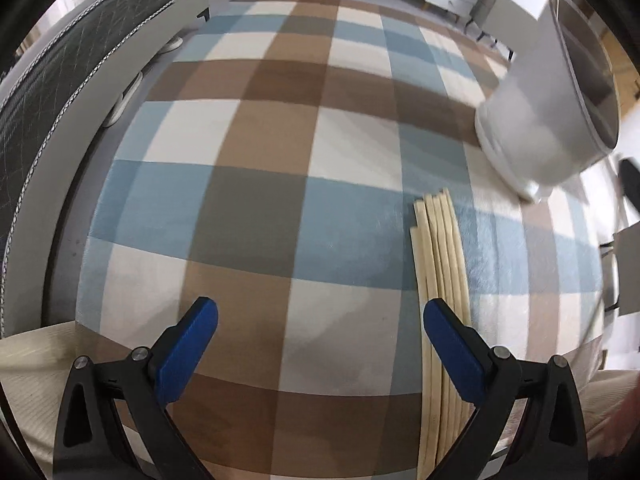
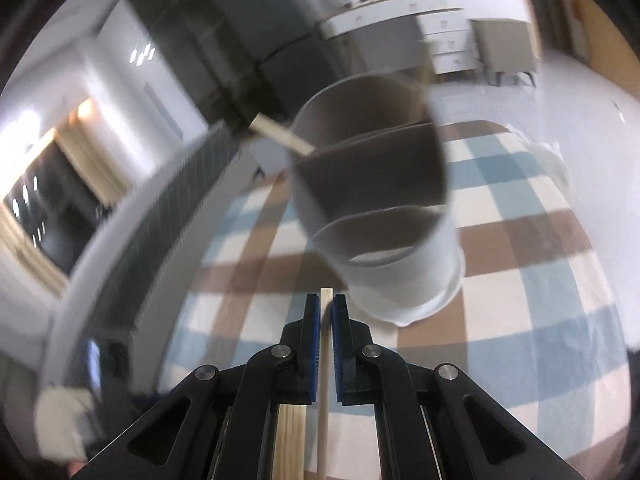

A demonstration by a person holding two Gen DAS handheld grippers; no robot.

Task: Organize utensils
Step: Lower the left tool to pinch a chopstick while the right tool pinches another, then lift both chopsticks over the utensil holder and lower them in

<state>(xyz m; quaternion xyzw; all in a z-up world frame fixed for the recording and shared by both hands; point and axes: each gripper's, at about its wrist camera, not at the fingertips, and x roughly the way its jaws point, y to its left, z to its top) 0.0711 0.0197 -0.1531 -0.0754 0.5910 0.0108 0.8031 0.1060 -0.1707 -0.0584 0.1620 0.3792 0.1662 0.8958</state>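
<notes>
On the checked rug (image 1: 280, 208) a bundle of chopsticks (image 1: 440, 264) lies right of centre, just beside the left gripper (image 1: 320, 320)'s right finger. The holder (image 1: 548, 120) stands beyond them, farther right. One chopstick (image 2: 325, 360) sits between the right gripper (image 2: 326, 312)'s pads, the holder ahead, another stick (image 2: 280, 136) in its rear compartment.

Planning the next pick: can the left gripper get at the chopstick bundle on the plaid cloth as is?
Probably yes. The left gripper is open and empty, the chopsticks lie flat just beside its right finger, nothing covering them; the white holder sits clear.
</notes>
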